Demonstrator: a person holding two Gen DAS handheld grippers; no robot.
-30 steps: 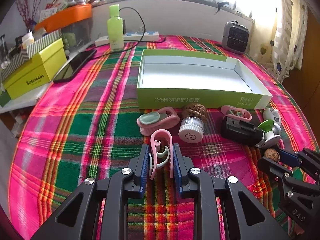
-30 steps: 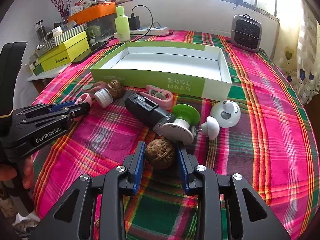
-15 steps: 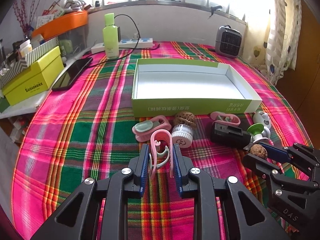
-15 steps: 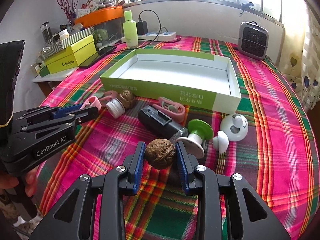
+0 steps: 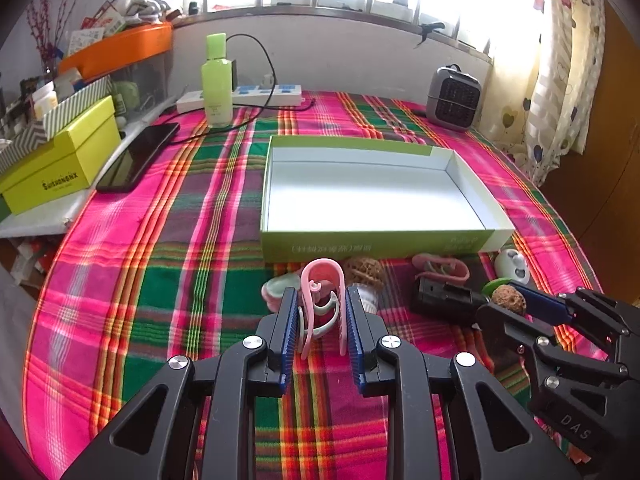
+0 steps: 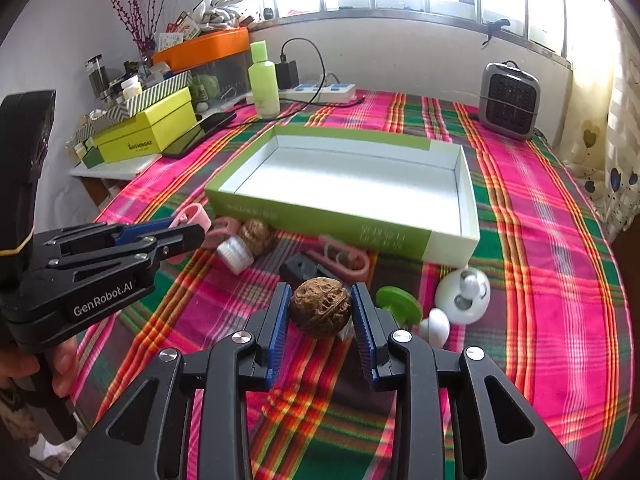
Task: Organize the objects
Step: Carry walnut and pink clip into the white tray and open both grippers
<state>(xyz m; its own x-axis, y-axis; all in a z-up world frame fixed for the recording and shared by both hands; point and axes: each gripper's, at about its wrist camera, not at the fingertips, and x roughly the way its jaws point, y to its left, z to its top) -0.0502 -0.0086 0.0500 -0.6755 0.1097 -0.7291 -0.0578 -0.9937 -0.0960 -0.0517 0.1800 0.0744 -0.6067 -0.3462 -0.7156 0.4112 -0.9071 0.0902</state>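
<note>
With the left gripper (image 5: 322,316) clamping the pink plastic clip (image 5: 322,304) and the right gripper (image 6: 321,316) pinching the brown wrinkled walnut (image 6: 321,311), both seemingly clear of the cloth, carry each over the near wall of the shallow green-and-white cardboard box (image 5: 376,245) before letting go.

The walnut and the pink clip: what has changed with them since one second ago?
The right gripper has lifted the walnut off the plaid cloth; it now hangs above the black item and green-topped piece. The left gripper has raised the pink clip toward the green box. Both grips are unchanged, the box is still empty, and the other items have not moved.
</note>
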